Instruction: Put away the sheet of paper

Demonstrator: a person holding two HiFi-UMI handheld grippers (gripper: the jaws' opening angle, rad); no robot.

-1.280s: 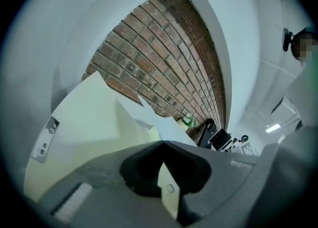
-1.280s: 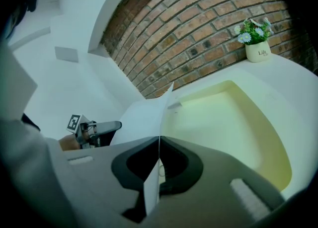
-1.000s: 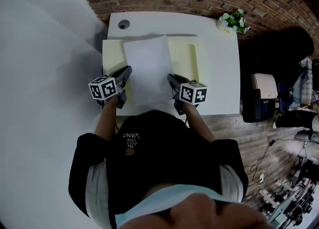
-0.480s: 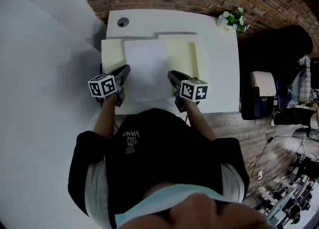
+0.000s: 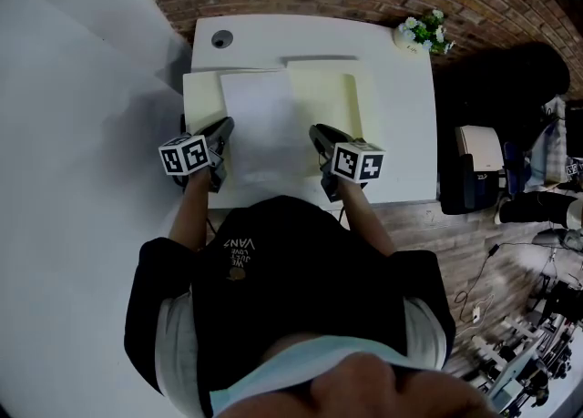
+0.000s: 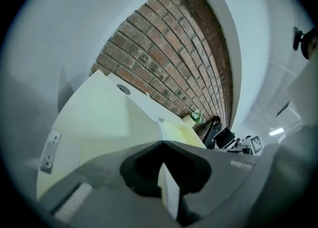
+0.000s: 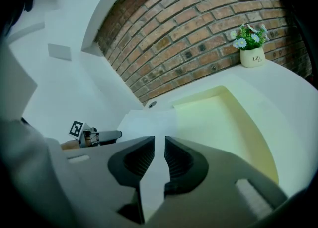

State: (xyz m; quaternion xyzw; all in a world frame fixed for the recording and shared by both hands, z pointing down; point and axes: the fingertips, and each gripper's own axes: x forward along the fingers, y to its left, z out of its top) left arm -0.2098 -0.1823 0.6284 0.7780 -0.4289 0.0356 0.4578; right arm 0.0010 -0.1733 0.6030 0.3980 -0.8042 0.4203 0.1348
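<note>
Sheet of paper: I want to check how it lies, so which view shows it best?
The head view: nearly the whole sheet of paper shows there, over the yellow folder. Each gripper view shows just part of it, pinched between its own fingers.

My left gripper (image 6: pixel 163 145) pinches the sheet of paper (image 6: pixel 169 192) by its edge; ahead lies a pale yellow folder (image 6: pixel 99 117) on the white table (image 6: pixel 141 100), below a brick wall (image 6: pixel 164 48).

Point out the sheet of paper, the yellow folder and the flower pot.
sheet of paper (image 5: pixel 264 125), head view, its bare middle.
yellow folder (image 5: pixel 330 111), head view, right inner face.
flower pot (image 7: pixel 251 57), right gripper view, pot's white front.
</note>
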